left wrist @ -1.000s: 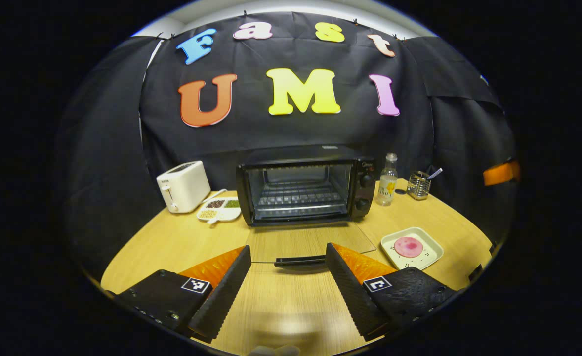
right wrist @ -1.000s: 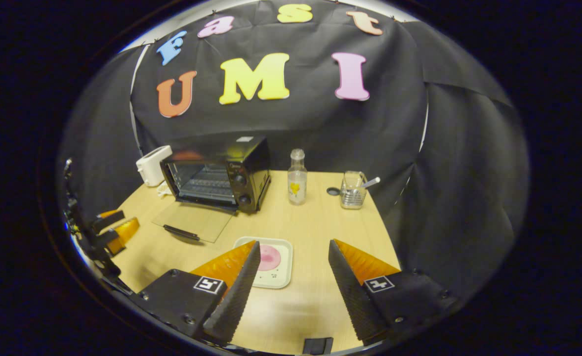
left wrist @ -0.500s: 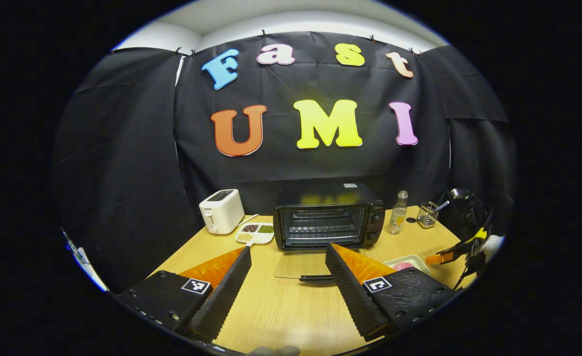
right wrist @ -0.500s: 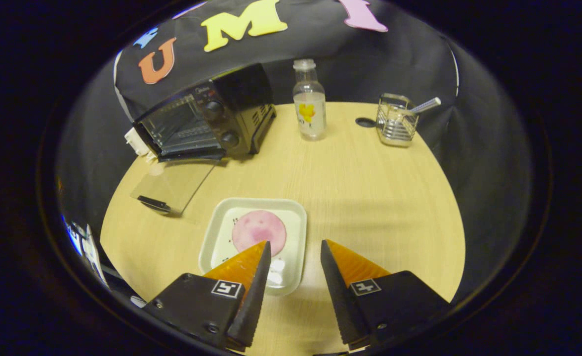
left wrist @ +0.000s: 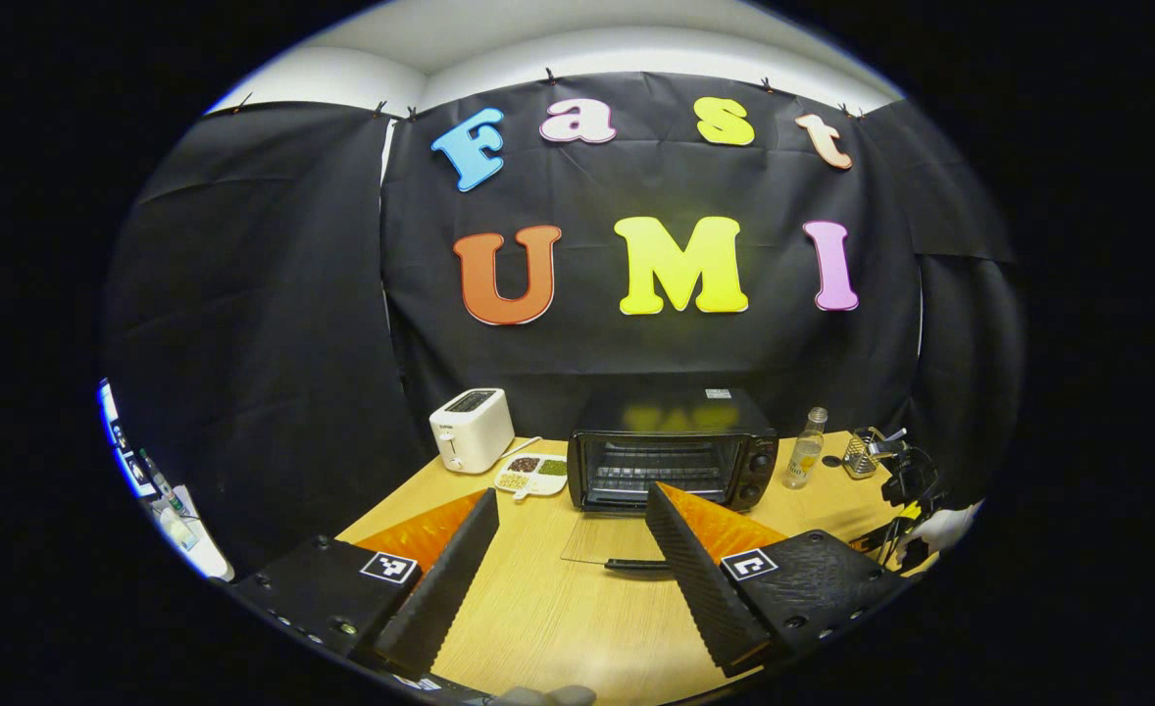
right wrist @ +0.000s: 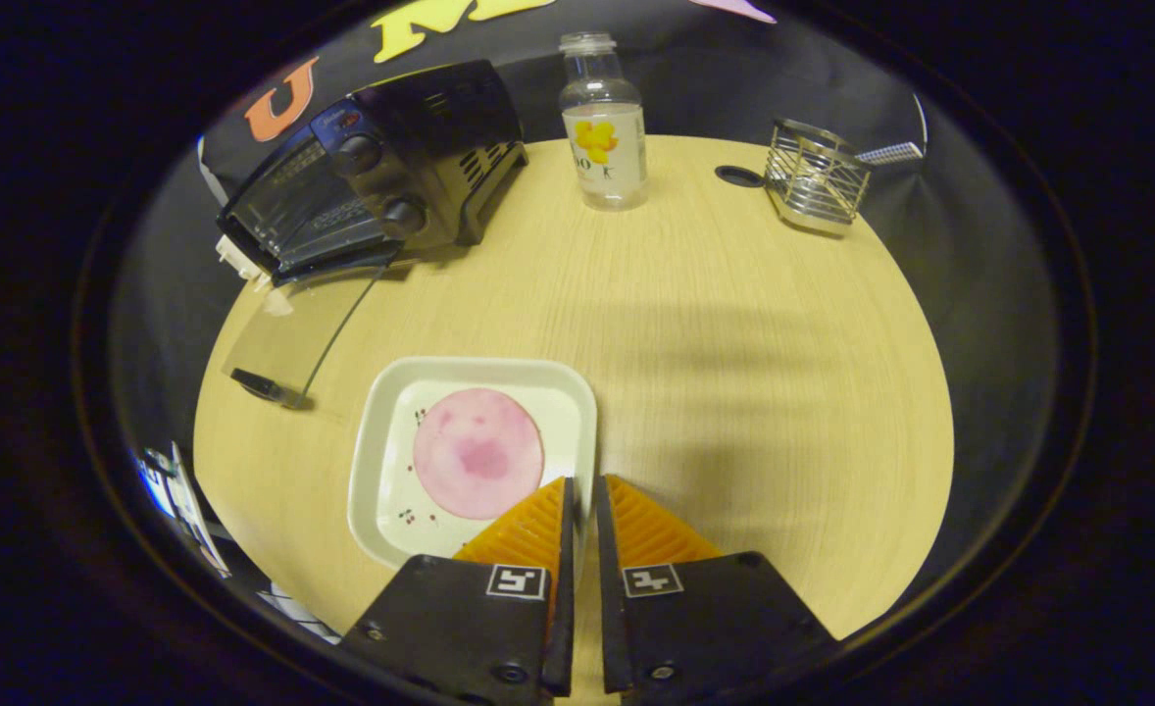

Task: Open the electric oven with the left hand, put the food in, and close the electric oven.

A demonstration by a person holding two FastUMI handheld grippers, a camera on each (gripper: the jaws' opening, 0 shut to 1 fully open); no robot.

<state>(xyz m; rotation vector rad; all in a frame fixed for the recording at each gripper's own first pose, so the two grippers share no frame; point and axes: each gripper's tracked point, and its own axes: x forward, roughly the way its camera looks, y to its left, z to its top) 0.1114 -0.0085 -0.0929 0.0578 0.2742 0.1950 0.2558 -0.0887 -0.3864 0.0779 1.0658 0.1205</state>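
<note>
On the wooden table [right wrist: 734, 324], the right gripper [right wrist: 577, 490] clamps the plate's [right wrist: 381, 431] rim; the left gripper [left wrist: 573, 510] hangs released before the open oven [left wrist: 671, 456].

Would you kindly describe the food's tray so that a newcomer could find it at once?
Start at the oven, whose glass door lies open on the table. In front of it sits a white tray, the only dish holding a pink disc.

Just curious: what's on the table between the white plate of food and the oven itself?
In the right gripper view, the oven's lowered glass door lies between the plate and the oven; otherwise bare table.
</note>
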